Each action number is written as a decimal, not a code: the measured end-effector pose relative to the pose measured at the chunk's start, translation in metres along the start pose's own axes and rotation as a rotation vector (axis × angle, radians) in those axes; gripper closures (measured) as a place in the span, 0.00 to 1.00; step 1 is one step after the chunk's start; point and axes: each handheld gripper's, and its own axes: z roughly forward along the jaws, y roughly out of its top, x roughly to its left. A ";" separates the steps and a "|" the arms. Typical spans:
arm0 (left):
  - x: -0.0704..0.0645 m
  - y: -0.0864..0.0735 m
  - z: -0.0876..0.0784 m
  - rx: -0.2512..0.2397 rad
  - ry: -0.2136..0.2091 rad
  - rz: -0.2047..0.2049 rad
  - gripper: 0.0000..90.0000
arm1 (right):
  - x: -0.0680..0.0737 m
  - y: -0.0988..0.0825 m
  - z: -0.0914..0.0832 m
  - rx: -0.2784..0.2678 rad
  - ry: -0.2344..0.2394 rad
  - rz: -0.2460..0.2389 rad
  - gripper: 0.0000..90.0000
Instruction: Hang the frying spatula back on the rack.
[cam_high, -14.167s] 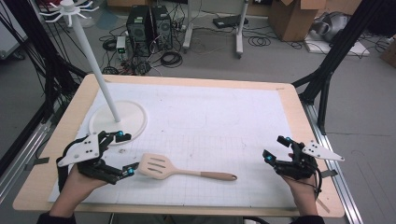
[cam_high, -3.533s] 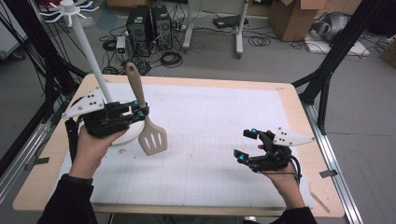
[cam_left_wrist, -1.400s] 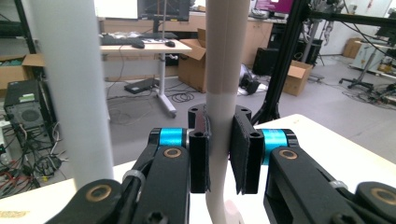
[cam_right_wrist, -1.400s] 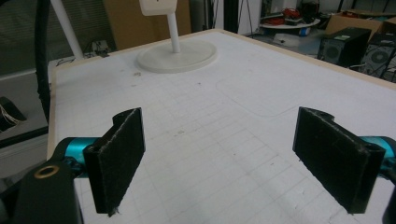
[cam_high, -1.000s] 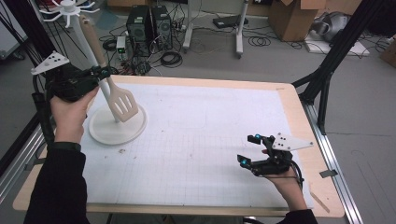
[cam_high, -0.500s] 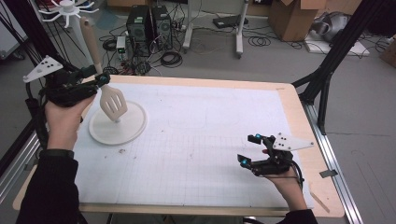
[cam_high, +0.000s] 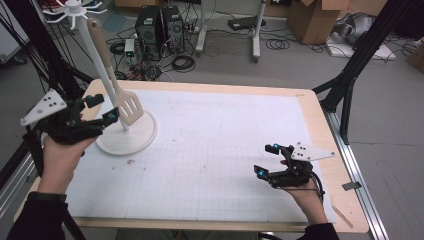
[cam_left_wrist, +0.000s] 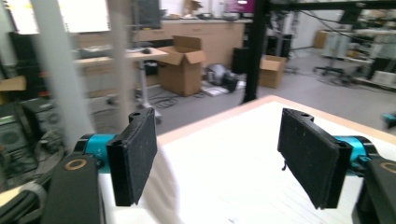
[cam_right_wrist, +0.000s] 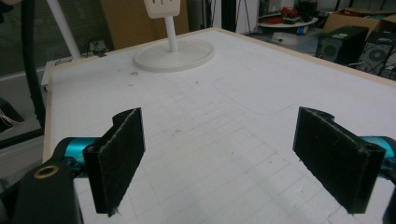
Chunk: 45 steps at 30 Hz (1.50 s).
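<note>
The pale wooden slotted spatula (cam_high: 119, 85) hangs against the white pole of the round-based rack (cam_high: 131, 136) at the counter's (cam_high: 310, 100) far left. The left hand-held gripper (cam_high: 100, 107), just beside it, has just been opening, nothing between its jaws. The right hand-held gripper (cam_high: 267, 160) is spread, empty.

No text, label or number is legible here — none anywhere

The slotted spatula of pale wood (cam_high: 111, 77) looks smooth and matt. The white stand with a round base (cam_high: 131, 136) seems to be matt plastic, with a slight shine on the pole. The white gridded mat (cam_high: 210, 165) is matt and a little stained, and the light wooden table edge (cam_high: 307, 102) looks smooth. The black jaw pads (cam_right_wrist: 122, 154) look rough, like foam, with glossy blue metal parts behind them.
</note>
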 end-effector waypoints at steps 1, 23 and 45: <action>-0.007 -0.006 0.000 0.005 -0.024 0.001 0.31 | 0.000 0.000 0.000 0.000 0.001 0.001 0.18; -0.074 -0.097 0.013 0.076 -0.297 0.057 0.24 | -0.005 -0.009 -0.007 0.006 -0.031 -0.006 0.17; -0.070 -0.131 0.013 0.090 -0.342 0.013 0.24 | -0.005 -0.023 -0.006 0.047 -0.024 -0.007 0.16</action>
